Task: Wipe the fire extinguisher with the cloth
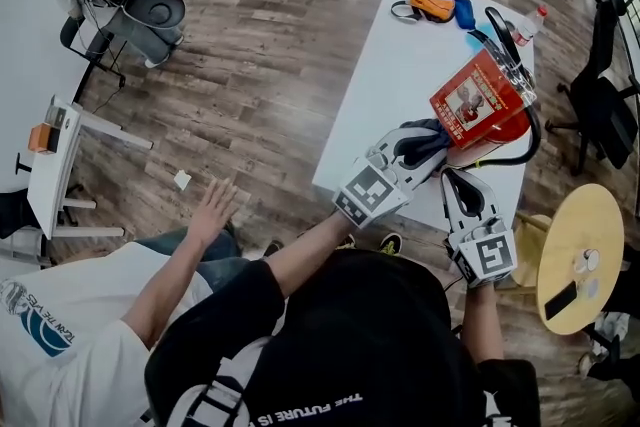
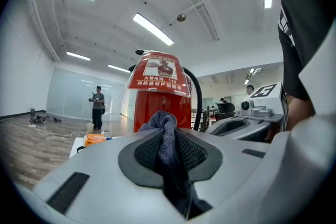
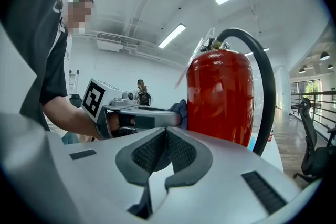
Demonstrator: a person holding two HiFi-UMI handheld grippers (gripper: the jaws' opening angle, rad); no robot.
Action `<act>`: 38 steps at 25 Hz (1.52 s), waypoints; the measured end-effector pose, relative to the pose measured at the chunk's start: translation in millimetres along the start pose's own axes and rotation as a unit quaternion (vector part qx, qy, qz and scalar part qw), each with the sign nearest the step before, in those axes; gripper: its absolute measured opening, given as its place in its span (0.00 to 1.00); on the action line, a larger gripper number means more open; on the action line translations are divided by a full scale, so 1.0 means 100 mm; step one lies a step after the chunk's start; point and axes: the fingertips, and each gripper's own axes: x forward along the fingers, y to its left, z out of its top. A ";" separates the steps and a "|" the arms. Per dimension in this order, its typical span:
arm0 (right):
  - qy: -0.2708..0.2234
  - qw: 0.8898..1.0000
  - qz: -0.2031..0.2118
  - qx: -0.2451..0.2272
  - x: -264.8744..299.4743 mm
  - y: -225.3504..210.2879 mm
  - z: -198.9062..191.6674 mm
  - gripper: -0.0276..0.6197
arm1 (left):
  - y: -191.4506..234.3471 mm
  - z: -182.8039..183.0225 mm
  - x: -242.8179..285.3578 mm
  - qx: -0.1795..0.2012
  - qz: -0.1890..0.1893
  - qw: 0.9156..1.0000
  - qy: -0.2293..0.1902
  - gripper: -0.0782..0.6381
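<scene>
Head view: my left tool clamped on dark cloth, cloth apparently touching red fire extinguisher, which stands upright near bench front edge. Right tool closed, empty, just beside it, not bracing. Risk I judge: hard sideways wipe tips cylinder over edge. Bench white, smooth; wood floor, bright open hall.

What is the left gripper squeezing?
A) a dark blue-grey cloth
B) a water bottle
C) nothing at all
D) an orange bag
A: in the left gripper view, the left gripper has its jaws pinched on the cloth, which bunches up in front of the red fire extinguisher.
</scene>
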 end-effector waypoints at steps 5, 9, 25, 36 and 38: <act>-0.027 1.000 0.004 -0.004 -0.02 0.01 0.22 0.07 | 0.05 0.06 0.01 -0.014 0.001 1.000 -0.005 0.21; -0.039 0.999 0.010 -0.018 -0.04 0.05 0.34 0.07 | 0.11 0.02 0.01 -0.025 0.015 1.000 0.001 0.21; -0.087 0.993 0.056 -0.048 -0.06 0.40 0.97 0.07 | 0.01 0.15 -0.02 -0.010 0.008 1.000 -0.010 0.21; -0.131 0.986 0.096 -0.048 0.15 0.69 1.41 0.07 | 0.07 0.18 -0.04 -0.015 0.022 1.000 -0.006 0.21; -0.124 0.988 0.088 -0.034 0.13 0.63 1.32 0.07 | 0.15 0.21 -0.02 0.000 0.021 1.000 -0.005 0.21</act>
